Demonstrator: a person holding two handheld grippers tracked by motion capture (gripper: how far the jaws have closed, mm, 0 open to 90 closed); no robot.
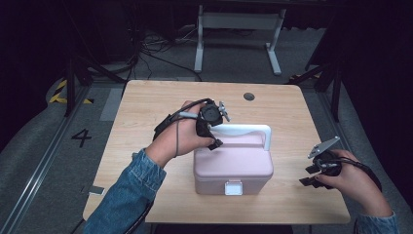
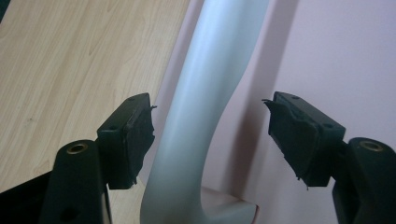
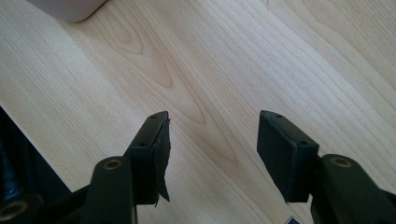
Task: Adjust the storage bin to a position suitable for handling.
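- Your left gripper (image 1: 215, 127) hangs over the back left corner of the pink box (image 1: 233, 165), which sits on the wooden counter (image 1: 146, 105) a little toward your edge of it, its white latch (image 1: 234, 187) facing you.
- In the left gripper view the fingers (image 2: 128, 140) stand wide apart with the box's white handle (image 2: 201, 112) between them — the left pad is just beside the handle, the right pad is clear of it, and neither presses on it.
- The handle (image 1: 243, 129) is raised above the lid along the box's far side; its left end, under your gripper, is hidden in the high view.
- Your left hand (image 1: 178, 136) wraps the gripper's body, a denim sleeve (image 1: 127, 192) reaching in from the bottom left.
- Your right gripper (image 1: 311, 174) rests low at the counter's right edge, well apart from the box, its grey plate (image 1: 323, 146) tilted upward.
- In the right gripper view its fingers (image 3: 152, 151) are spread open over bare wood with nothing between them — a rounded corner of the box (image 3: 70, 8) shows at the top left.
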